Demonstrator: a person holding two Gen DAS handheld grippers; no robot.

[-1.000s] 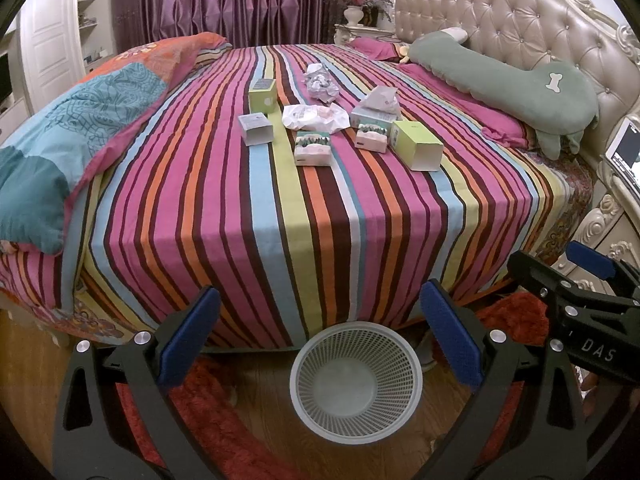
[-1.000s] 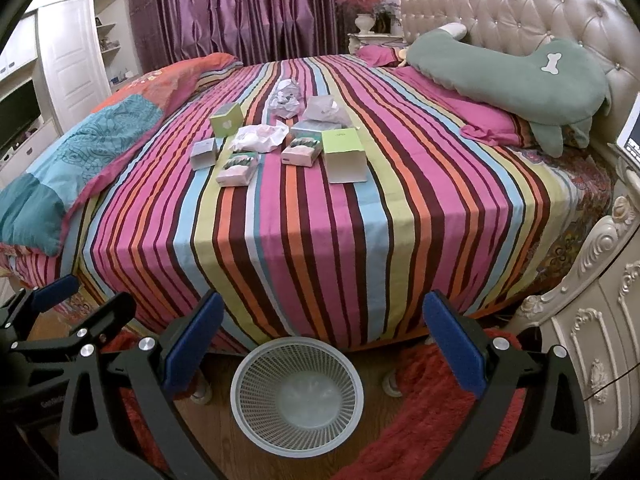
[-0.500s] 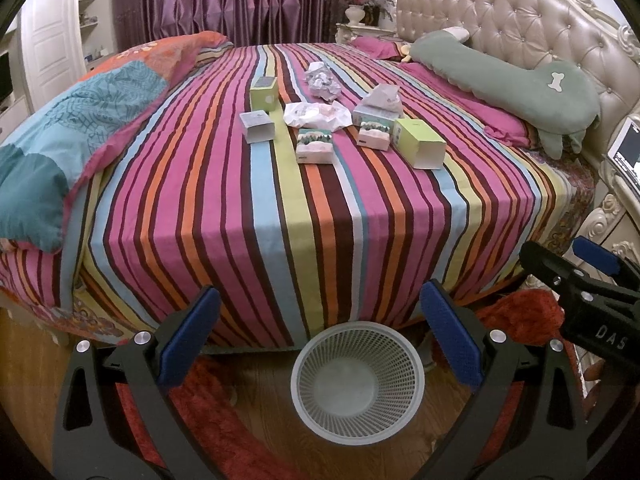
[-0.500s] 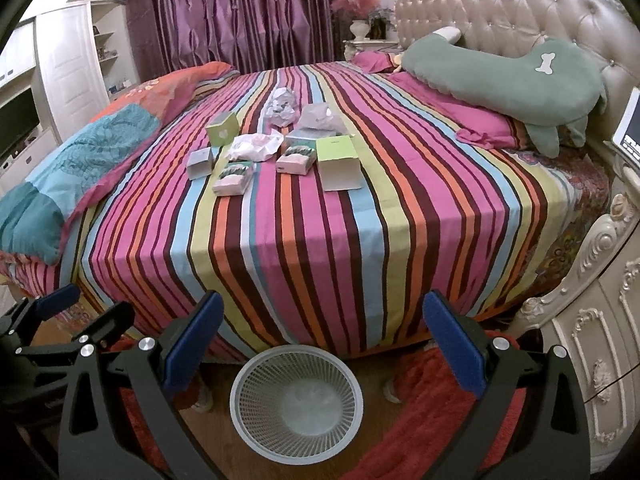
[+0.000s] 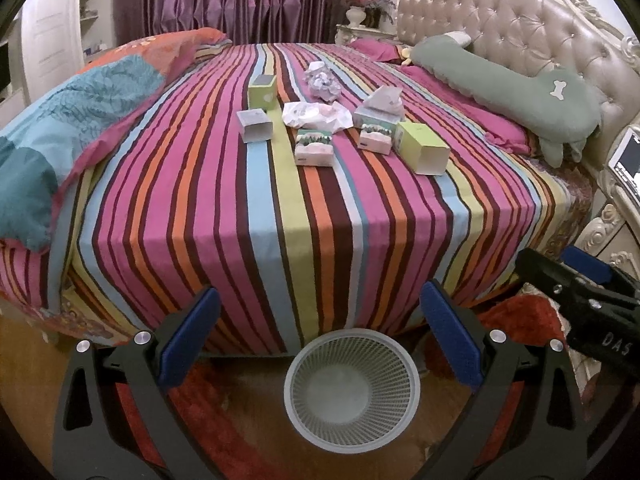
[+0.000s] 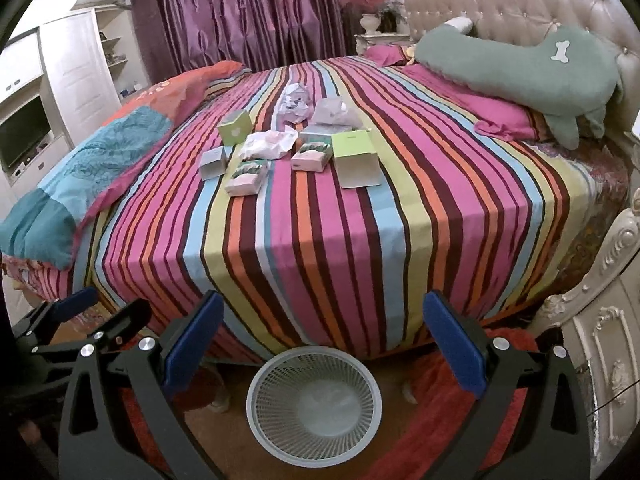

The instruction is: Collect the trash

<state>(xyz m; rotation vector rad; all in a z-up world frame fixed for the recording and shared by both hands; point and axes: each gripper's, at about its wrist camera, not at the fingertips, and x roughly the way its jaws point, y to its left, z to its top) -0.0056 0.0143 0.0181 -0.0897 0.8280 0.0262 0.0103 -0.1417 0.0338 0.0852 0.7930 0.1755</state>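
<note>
Trash lies in a cluster on the striped bed (image 5: 304,216): a large green box (image 5: 420,148), a small green box (image 5: 262,91), a grey box (image 5: 254,125), two pink packets (image 5: 314,147), crumpled white paper (image 5: 316,114), a tissue box (image 5: 378,110) and a crumpled wrapper (image 5: 322,82). The large green box also shows in the right wrist view (image 6: 356,158). A white mesh bin (image 5: 352,386) stands on the floor at the bed's foot, and shows in the right wrist view (image 6: 314,402). My left gripper (image 5: 320,340) and right gripper (image 6: 320,340) are open and empty, above the bin, short of the bed.
A green plush pillow (image 5: 508,80) lies by the tufted headboard (image 5: 520,20). A blue and orange duvet (image 5: 80,112) is bunched at the left. A carved nightstand (image 6: 600,344) stands at the right. A red rug (image 6: 424,432) covers the floor around the bin.
Both grippers have drifted slightly, with the right wrist view rising and tilting a little. Nothing on the bed has moved. Both grippers stay open.
</note>
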